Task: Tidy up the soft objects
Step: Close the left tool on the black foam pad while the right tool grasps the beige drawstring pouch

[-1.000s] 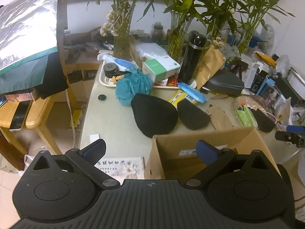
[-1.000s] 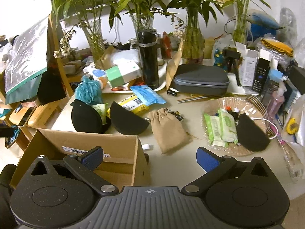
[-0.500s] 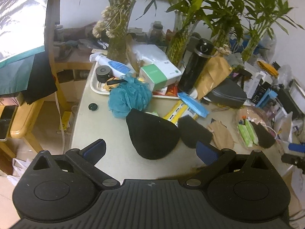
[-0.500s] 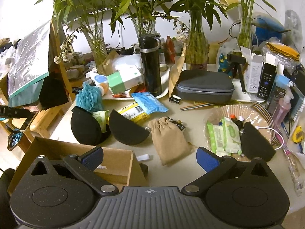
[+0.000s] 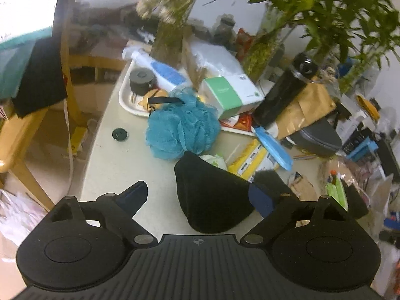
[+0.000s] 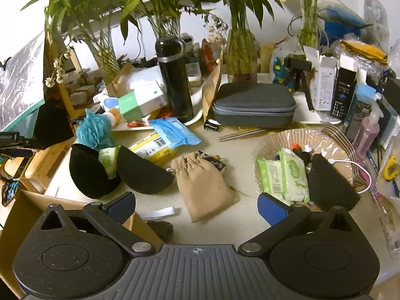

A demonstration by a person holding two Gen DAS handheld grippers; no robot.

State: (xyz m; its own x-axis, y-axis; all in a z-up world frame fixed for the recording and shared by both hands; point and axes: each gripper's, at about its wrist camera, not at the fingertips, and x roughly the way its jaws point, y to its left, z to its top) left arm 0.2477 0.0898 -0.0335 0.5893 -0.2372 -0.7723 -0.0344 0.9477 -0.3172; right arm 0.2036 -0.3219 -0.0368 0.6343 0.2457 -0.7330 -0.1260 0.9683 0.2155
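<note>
In the left wrist view my left gripper (image 5: 197,197) hangs low over a black half-moon soft pad (image 5: 212,200) on the table. The pad lies between the jaws, which are closing; the left fingertip (image 5: 136,195) is still clear of it. A teal bath loofah (image 5: 182,130) sits just beyond, and a second black pad (image 5: 272,177) lies behind the right finger. My right gripper (image 6: 197,208) is open above a tan drawstring pouch (image 6: 205,187) without touching it. Black pads (image 6: 87,172) (image 6: 142,175) lie to its left, and another (image 6: 330,185) rests on a wicker tray (image 6: 300,137).
An open cardboard box (image 6: 25,207) stands at the near left table edge. A white tray (image 5: 125,100), a black flask (image 6: 175,82), a grey zip case (image 6: 252,105), vases of bamboo, wet-wipe packs (image 6: 285,177) and snack packets crowd the back and middle.
My left gripper has moved forward and down from over the box to the nearest black pad, and its jaws have narrowed a little. The right gripper has crept forward toward the tan pouch.
</note>
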